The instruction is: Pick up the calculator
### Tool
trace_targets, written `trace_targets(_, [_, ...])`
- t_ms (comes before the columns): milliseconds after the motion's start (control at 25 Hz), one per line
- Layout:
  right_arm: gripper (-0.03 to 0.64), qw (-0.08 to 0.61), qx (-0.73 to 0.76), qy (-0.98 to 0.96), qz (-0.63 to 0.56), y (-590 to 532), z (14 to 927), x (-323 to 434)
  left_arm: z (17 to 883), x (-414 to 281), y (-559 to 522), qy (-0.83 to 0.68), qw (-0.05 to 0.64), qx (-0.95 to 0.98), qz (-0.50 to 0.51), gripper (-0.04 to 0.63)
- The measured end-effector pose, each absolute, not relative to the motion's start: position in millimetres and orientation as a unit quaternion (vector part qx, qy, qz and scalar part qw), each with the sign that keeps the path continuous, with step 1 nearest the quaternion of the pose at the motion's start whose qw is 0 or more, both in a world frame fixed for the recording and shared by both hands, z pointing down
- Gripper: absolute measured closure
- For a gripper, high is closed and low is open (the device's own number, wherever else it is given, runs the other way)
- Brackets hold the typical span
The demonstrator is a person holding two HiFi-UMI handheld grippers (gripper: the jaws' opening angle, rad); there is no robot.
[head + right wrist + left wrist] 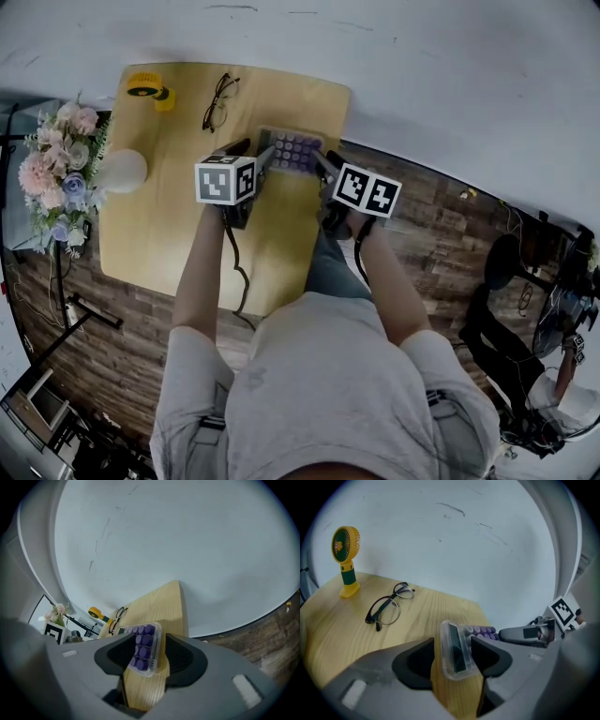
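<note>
Hands: both forearms reach out over the table (150,234); left gripper (452,656) and right gripper (150,656) tilt downward.
Jaws: both pairs stand apart and press nothing; the left straddles the calculator's (292,150) display end, the right its key end.
Calculator: flat on the table, far side, near the right edge.
Room: bare wood left and near; glasses (218,101) and fan (150,89) far left, well apart.
Materials: clear rounded case, purple keys, pale wood grain.

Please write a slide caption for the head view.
Left claw and right claw, both open, flank the calculator on the table.
</note>
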State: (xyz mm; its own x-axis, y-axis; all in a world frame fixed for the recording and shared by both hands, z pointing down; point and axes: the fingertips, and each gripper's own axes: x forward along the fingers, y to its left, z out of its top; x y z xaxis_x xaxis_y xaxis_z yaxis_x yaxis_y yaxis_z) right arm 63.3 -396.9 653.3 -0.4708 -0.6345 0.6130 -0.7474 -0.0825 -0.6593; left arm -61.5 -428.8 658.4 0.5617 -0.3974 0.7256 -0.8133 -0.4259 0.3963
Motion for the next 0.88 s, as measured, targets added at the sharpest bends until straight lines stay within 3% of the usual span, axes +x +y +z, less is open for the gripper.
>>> trace_targets(320, [0.405,0.046,0.498,-0.673,0.545,-403.0,662.1,55.3,661.7,-56.5,-429.8,-0.362,0.418,0.796,0.245,0.35])
trace_targets(480, [0.392,0.058,0.501,-0.676,0.537,-405.9,662.2,52.2,662.1,-53.0,-425.2,-0.355,0.442,0.793,0.224,0.391])
trace_targets(880, [0.399,0.071,0.502,-0.707,0.493,-405.9,639.7,46.4,635.0,-59.6,-413.5,-0.385,0.384,0.81,0.218,0.393])
